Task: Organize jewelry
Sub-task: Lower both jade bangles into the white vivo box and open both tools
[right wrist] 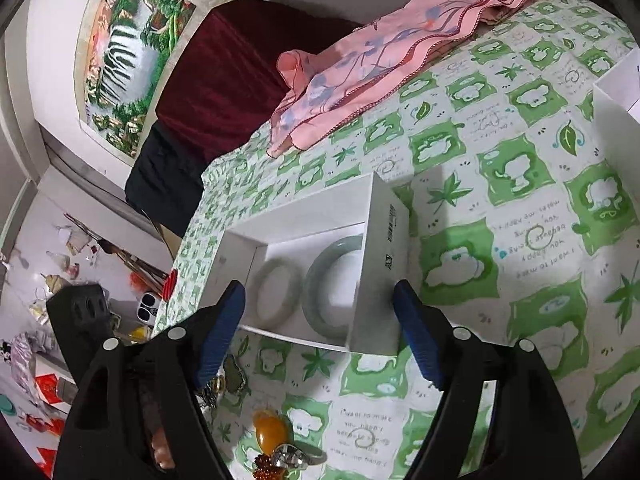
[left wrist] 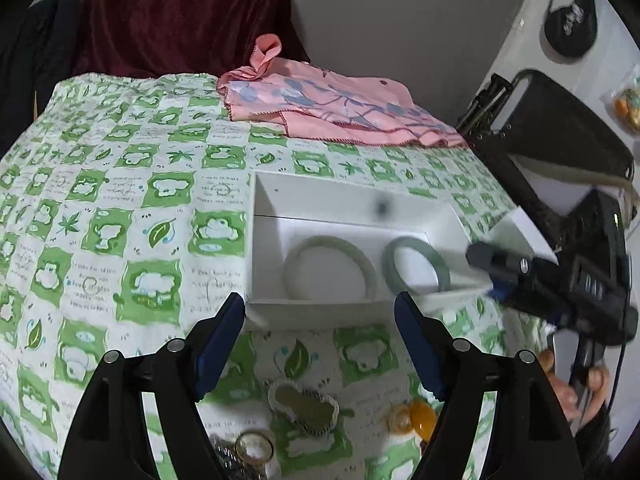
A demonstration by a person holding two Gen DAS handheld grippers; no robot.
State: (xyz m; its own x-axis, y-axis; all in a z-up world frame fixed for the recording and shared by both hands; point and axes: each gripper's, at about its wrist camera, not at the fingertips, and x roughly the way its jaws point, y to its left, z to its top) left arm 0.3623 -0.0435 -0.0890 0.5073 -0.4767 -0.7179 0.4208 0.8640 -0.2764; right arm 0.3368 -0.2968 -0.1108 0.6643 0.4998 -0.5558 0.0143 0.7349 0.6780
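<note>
A white open box (left wrist: pixel 276 196) sits on the green patterned cloth, holding a pale bangle (left wrist: pixel 330 266) and a darker green bangle (left wrist: pixel 416 264). My left gripper (left wrist: pixel 320 312) is open and empty just in front of the box. Below it lie a green brooch (left wrist: pixel 304 404), an amber stone (left wrist: pixel 420 420) and a ring (left wrist: pixel 254 446). In the right wrist view my right gripper (right wrist: pixel 320 304) is open and empty at the box (right wrist: pixel 380 264), with both bangles (right wrist: pixel 280 292) (right wrist: pixel 328 288) between its fingers. The amber stone (right wrist: pixel 270 430) and a silver ring (right wrist: pixel 292 456) lie below.
A pink scarf (left wrist: pixel 332 104) lies at the far edge of the table. A dark red velvet chair (left wrist: pixel 180 16) stands behind. A second white box (right wrist: pixel 616 120) is at the right. A black lamp stand (left wrist: pixel 552 132) is at the right edge.
</note>
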